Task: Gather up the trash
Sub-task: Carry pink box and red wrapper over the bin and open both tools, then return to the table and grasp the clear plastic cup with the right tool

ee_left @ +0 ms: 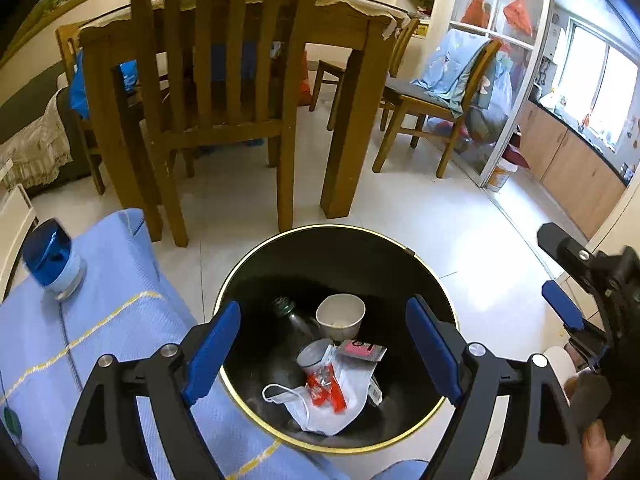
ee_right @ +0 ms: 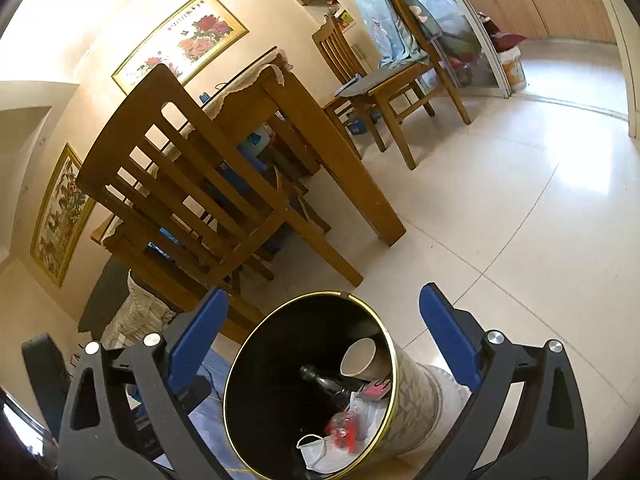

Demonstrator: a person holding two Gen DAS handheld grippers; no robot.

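Observation:
A black trash bin with a gold rim (ee_left: 256,256) stands on the floor; it also shows in the right wrist view (ee_right: 394,356). Inside lie a paper cup (ee_left: 340,316), a glass bottle (ee_left: 294,318), a white face mask (ee_left: 320,408), a red wrapper (ee_left: 326,390) and a pink card (ee_left: 360,350). My left gripper (ee_left: 324,356) is open and empty above the bin. My right gripper (ee_right: 324,344) is open and empty, above the bin too; it shows at the right edge of the left wrist view (ee_left: 560,280).
A blue cloth-covered surface (ee_left: 104,320) beside the bin carries a blue-lidded jar (ee_left: 54,258). Wooden chair (ee_left: 216,80) and dining table (ee_left: 352,28) stand behind the bin. More chairs (ee_left: 436,100) and a glass partition (ee_left: 516,80) are to the right. White tiled floor (ee_right: 520,220) spreads around.

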